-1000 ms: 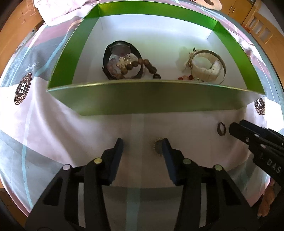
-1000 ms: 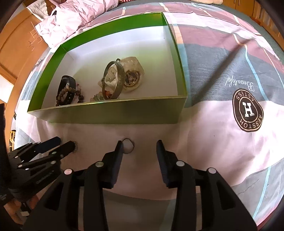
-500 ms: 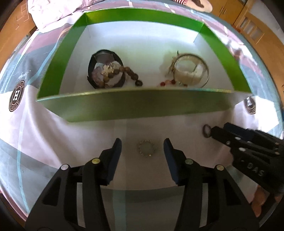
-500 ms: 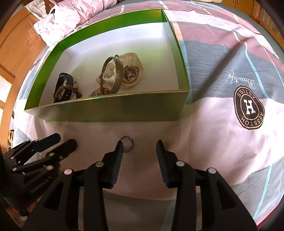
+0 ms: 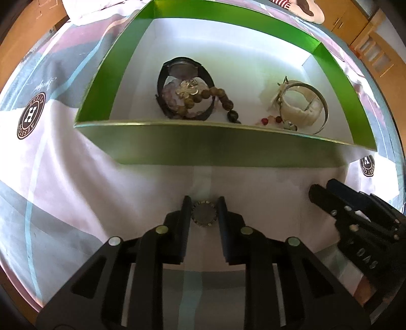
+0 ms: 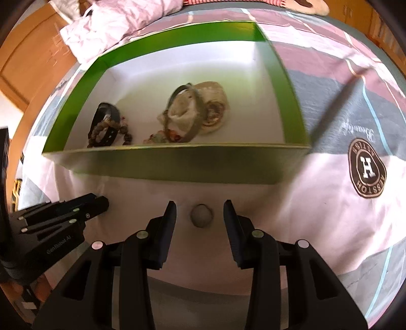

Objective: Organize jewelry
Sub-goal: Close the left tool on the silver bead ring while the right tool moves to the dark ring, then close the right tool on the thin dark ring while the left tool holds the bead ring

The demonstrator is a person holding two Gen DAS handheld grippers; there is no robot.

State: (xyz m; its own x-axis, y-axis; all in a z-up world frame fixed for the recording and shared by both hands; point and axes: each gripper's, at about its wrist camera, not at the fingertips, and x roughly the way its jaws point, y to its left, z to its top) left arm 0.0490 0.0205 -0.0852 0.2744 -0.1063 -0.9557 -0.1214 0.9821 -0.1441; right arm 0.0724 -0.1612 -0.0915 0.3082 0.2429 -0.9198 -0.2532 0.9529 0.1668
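Note:
A green box (image 5: pixel 228 149) with a white floor lies on the bedsheet. Inside it are a black watch with a brown bead bracelet (image 5: pixel 187 94) on the left and a metal bangle with a cream watch (image 5: pixel 302 106) on the right. My left gripper (image 5: pixel 204 210) is shut on a small beaded ring (image 5: pixel 204 212) just before the box's near wall. My right gripper (image 6: pixel 200 215) is open around a plain ring (image 6: pixel 201 215) lying on the sheet, not touching it. The box also shows in the right wrist view (image 6: pixel 177 165).
The bedsheet (image 5: pixel 63 177) is pink, white and grey with round brown H logos (image 6: pixel 366 167). A crumpled pink quilt (image 6: pixel 114 22) lies beyond the box. Wooden furniture (image 6: pixel 22 58) stands around the bed. Each gripper shows at the edge of the other's view.
My left gripper has closed its fingers onto the beaded ring. My right gripper has shifted left, so the plain ring now sits between its open fingers.

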